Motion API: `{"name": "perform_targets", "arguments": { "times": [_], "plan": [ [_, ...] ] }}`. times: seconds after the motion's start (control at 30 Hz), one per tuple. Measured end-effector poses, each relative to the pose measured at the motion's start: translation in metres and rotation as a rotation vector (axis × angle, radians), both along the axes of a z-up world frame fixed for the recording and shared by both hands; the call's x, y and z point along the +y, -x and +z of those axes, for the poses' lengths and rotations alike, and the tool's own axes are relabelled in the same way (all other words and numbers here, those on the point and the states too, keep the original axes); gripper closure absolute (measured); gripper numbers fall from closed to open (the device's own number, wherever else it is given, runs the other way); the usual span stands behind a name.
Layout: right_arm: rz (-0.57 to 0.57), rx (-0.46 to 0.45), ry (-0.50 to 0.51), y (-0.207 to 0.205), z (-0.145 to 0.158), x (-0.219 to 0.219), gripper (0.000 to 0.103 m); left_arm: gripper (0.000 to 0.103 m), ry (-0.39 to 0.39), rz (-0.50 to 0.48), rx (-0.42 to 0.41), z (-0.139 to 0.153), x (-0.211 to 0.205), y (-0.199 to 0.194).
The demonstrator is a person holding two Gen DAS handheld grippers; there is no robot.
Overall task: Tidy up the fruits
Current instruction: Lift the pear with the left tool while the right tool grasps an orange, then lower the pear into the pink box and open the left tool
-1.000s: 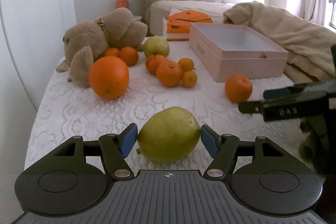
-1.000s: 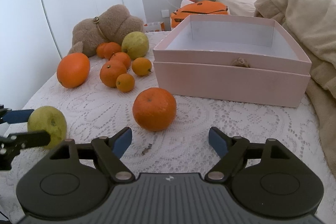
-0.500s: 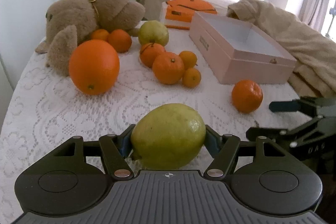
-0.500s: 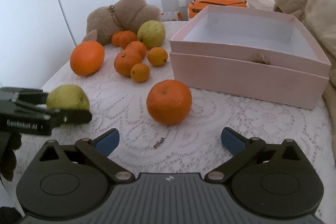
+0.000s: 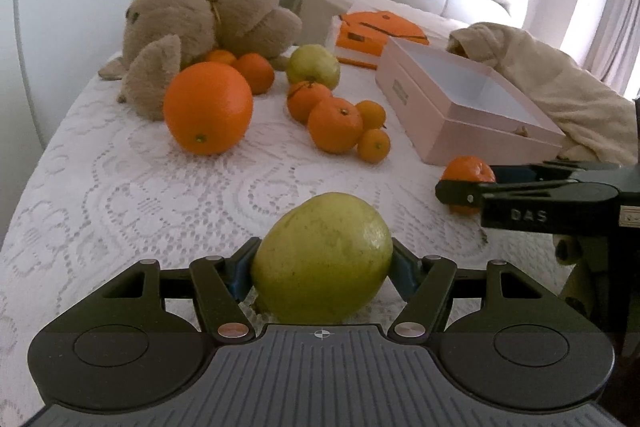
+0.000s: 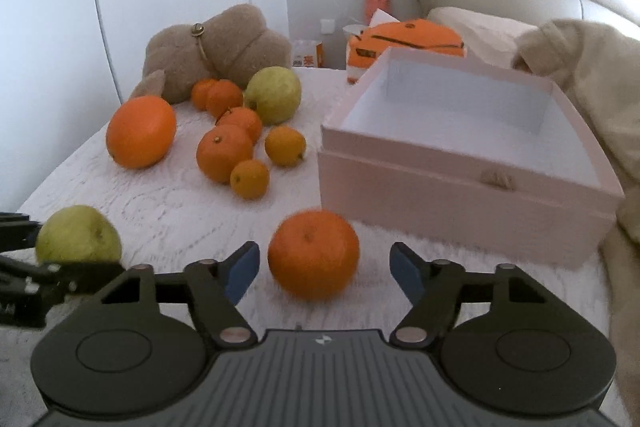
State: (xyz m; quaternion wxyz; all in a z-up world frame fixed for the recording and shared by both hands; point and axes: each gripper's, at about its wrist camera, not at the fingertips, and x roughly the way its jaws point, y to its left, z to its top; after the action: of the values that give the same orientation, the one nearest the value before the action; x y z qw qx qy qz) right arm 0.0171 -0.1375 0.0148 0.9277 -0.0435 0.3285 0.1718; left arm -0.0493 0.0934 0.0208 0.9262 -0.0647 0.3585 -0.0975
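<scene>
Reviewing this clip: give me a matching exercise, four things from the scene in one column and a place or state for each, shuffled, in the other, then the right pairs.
Things:
1. green fruit
2. lone orange
3. pink box
4. big orange

Places or states:
A. empty, lid off
B. clamped in the left gripper
C. beside the plush toy
D. between the closing jaws of the right gripper, pads not yet touching

Pairs: 1-B, 2-D, 3-A, 4-C
</scene>
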Motion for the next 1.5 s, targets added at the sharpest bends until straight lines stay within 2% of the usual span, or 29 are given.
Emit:
{"name": "perform_targets", "arguments": {
  "times": [0.03,0.07,0.17,0.23,0.33,0.4,0.5,0.6,0.67,0.8,0.97,1.03,1.27,1.33,1.5],
  "plan": [
    [0.007,-0.001,0.013,-0.002,0.0,0.003,0.05,0.031,-0.001,0.006,-0.004,0.001,0.0,0.0],
    [0.016,0.002,0.03,-0.003,0.001,0.006,0.054,0.031,0.002,0.009,-0.013,0.003,0.0,0.0],
    [0.023,-0.019,0.039,-0.002,0.008,0.008,0.056,0.031,0.029,0.002,-0.052,0.017,-0.001,-0.003],
    [0.014,-0.035,0.0,-0.001,0.023,0.001,0.056,0.031,0.052,-0.022,-0.081,0.036,-0.004,-0.015],
    [-0.003,-0.079,-0.091,-0.016,0.069,-0.018,0.056,0.031,0.058,-0.09,-0.172,0.084,-0.021,-0.044],
    [-0.057,-0.142,-0.123,-0.035,0.116,-0.035,0.056,0.031,0.066,-0.138,-0.23,0.117,-0.039,-0.071],
    [-0.136,-0.209,-0.106,-0.071,0.174,-0.058,0.056,0.031,0.077,-0.206,-0.202,0.141,-0.073,-0.117],
    [-0.205,-0.176,-0.048,-0.11,0.199,-0.078,0.056,0.031,0.082,-0.314,-0.075,0.126,-0.119,-0.165],
    [-0.235,-0.139,-0.015,-0.129,0.198,-0.089,0.056,0.031,0.06,-0.382,0.034,0.103,-0.152,-0.191],
    [-0.285,-0.053,0.057,-0.157,0.176,-0.106,0.056,0.031,-0.008,-0.478,0.212,0.053,-0.209,-0.221],
    [-0.298,0.041,0.062,-0.169,0.144,-0.117,0.056,0.031,-0.049,-0.543,0.302,0.019,-0.24,-0.232],
    [-0.287,0.082,0.046,-0.173,0.133,-0.121,0.056,0.032,-0.049,-0.541,0.29,0.016,-0.239,-0.233],
    [-0.281,0.209,0.049,-0.189,0.101,-0.122,0.056,0.036,0.015,-0.551,0.11,0.038,-0.209,-0.214],
    [-0.281,0.245,0.052,-0.195,0.089,-0.12,0.056,0.041,0.035,-0.53,0.07,0.046,-0.193,-0.2],
    [-0.262,0.324,0.055,-0.201,0.061,-0.114,0.056,0.041,0.097,-0.45,-0.057,0.062,-0.142,-0.151]
  ]
}}
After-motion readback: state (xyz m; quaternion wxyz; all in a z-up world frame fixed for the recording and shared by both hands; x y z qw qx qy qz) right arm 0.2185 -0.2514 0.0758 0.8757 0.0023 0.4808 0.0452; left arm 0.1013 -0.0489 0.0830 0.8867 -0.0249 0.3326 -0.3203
